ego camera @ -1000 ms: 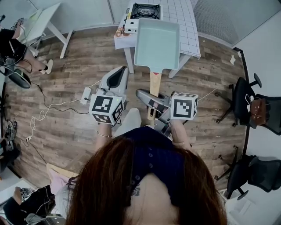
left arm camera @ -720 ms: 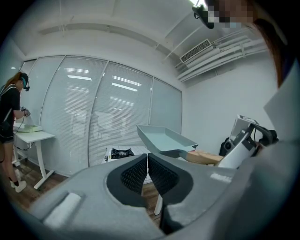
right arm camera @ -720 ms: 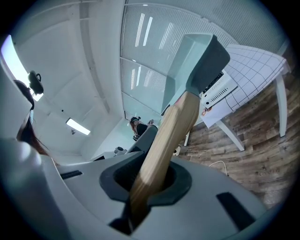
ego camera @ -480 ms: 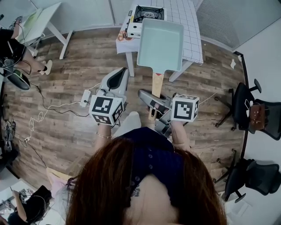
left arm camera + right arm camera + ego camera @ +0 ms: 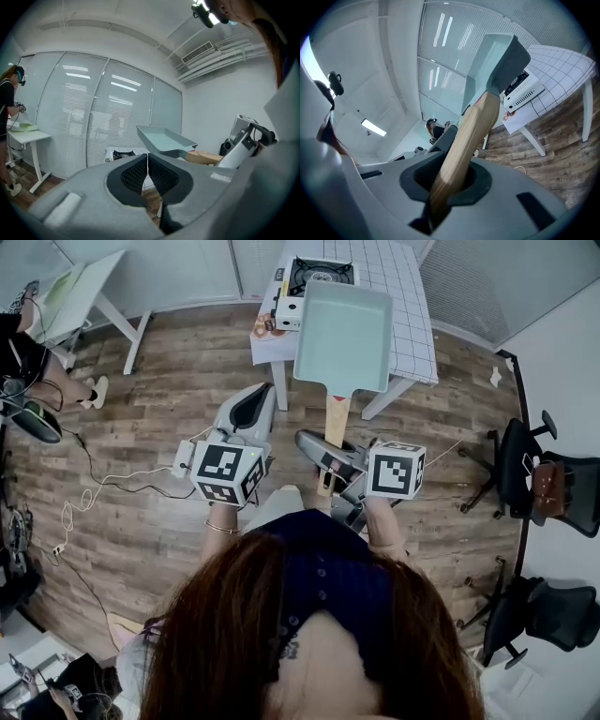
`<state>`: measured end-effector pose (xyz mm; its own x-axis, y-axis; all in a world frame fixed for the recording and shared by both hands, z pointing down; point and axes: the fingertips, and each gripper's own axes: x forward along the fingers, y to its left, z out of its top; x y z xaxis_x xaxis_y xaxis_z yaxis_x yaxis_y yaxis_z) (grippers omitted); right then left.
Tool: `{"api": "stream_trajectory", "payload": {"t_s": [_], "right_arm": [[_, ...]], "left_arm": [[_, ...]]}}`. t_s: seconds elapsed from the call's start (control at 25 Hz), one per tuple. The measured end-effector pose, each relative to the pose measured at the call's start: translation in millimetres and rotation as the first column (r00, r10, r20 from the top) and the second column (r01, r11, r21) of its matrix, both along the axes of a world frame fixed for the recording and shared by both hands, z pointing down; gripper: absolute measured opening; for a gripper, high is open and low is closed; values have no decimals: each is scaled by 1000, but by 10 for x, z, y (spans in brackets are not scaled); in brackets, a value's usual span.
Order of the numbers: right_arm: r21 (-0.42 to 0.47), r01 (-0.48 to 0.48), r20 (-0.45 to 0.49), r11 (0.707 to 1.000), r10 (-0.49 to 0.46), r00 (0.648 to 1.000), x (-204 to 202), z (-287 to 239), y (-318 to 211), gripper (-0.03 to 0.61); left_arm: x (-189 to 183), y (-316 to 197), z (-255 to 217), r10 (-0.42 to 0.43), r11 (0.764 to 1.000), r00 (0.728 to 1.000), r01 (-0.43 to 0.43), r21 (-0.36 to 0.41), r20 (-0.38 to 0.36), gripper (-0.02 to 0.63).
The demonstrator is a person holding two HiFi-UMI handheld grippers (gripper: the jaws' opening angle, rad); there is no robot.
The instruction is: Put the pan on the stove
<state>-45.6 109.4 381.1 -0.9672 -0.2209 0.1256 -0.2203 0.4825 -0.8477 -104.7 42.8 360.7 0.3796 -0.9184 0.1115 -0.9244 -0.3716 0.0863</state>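
Fingers (image 5: 480, 183) of the right gripper (image 5: 325, 465) stay clamped on the wooden handle (image 5: 334, 418); left gripper (image 5: 251, 407) fingers (image 5: 133, 173) pressed together, nothing between them; the pan (image 5: 342, 324) rides in the air, closer to the stove (image 5: 317, 273) on the counter (image 5: 412, 329) than a second ago.

Matt mint pan, bare wooden handle, plastic all round.
The pan (image 5: 342, 322) is smooth and matt pale green inside, darker grey underneath; its handle (image 5: 334, 420) is light wood, grain showing. Now the left tongs (image 5: 147, 171) and right tongs (image 5: 451, 174): smooth matt grey plastic, the left pads (image 5: 133, 174) black and ribbed. Below, the floor (image 5: 159, 381), weathered-looking wood planks. The surface (image 5: 412, 306) wears a white gridded covering; the stove (image 5: 317, 273) shows a black metal grate, white casing.
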Motion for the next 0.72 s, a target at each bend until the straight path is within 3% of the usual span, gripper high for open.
{"api": "stream_trajectory", "payload": {"t_s": [0.72], "right_arm": [[13,-36,18,999,36,999,-129,-29,-107,51]], "left_arm": [[-104,-120,-33,30,999,999,-30,21,-11,14]]}}
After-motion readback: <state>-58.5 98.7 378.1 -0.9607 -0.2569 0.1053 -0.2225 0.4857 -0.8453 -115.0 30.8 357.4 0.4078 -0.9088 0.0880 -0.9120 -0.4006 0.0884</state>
